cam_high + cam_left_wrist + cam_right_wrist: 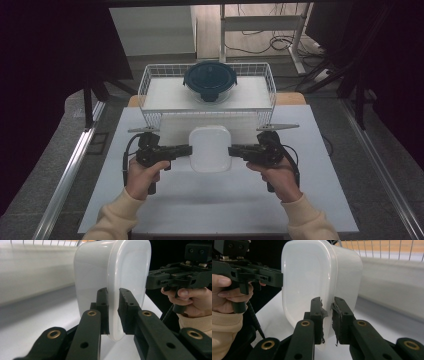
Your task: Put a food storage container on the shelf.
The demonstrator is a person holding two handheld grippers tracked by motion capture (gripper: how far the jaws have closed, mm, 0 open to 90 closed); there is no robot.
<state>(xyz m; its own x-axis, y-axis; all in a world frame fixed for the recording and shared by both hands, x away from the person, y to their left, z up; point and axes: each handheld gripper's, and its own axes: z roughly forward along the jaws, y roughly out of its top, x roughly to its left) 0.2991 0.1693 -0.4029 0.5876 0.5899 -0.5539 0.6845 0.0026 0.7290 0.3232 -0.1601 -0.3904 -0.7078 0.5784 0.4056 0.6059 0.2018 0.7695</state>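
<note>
While both sets of jaws clamp its opposite rims, the white rounded plastic container (pixel 210 148) hangs between left gripper (pixel 186 150) and right gripper (pixel 233 150), above the white table (pixel 220 200); a white wire basket (pixel 150 85) holding a dark-lidded glass bowl (pixel 209 80) stands just behind.

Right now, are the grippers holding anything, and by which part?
Yes. Both hold the white container by its rim: the left gripper clamps the left edge and the right gripper the right edge, jaws shut on the lip.
</note>
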